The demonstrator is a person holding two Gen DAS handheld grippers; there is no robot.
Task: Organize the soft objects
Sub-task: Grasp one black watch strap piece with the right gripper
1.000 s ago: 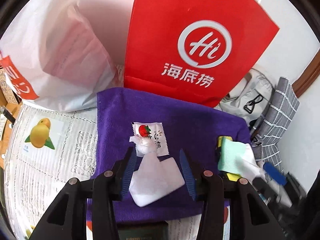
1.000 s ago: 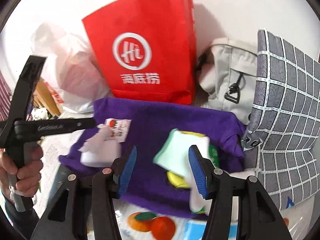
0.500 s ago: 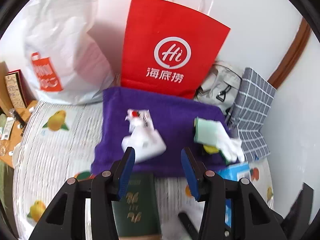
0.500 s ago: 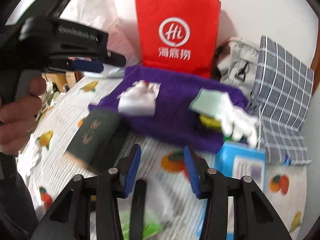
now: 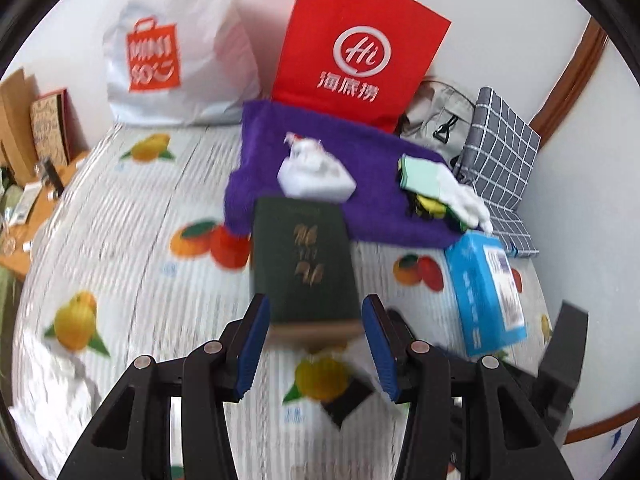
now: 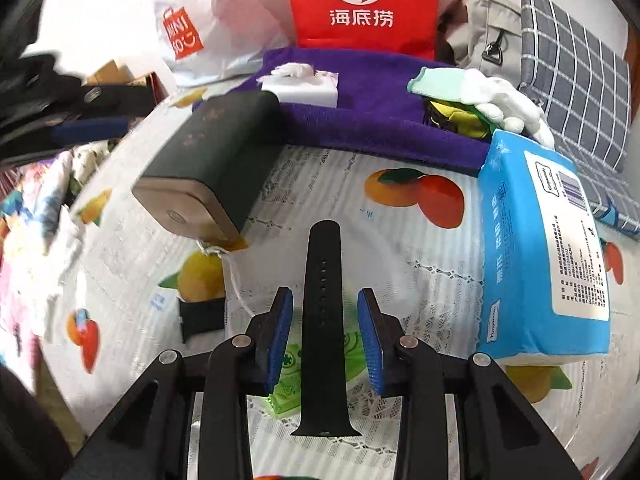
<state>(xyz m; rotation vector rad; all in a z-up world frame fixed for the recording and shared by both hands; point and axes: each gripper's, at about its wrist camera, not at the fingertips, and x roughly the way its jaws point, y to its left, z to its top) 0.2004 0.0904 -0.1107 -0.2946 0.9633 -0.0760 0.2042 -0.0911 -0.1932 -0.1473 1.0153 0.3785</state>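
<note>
A: Watch strap (image 6: 322,320), black and perforated, lies flat on the fruit-print bedsheet (image 6: 400,248), straddled by the right claw (image 6: 325,336).

B: Gripped?

A: No. The jaws have narrowed from a second ago, yet gaps show on both sides.

B: What changed?

A: Both claws have pulled back from the purple towel (image 5: 376,200), leaving the white folded cloth (image 5: 316,178) and gloves (image 5: 444,192) there. I'd judge the strap comes next.

B: The left claw (image 5: 316,344)?

A: Half open, empty, hovering before the dark green case (image 5: 304,264).
</note>
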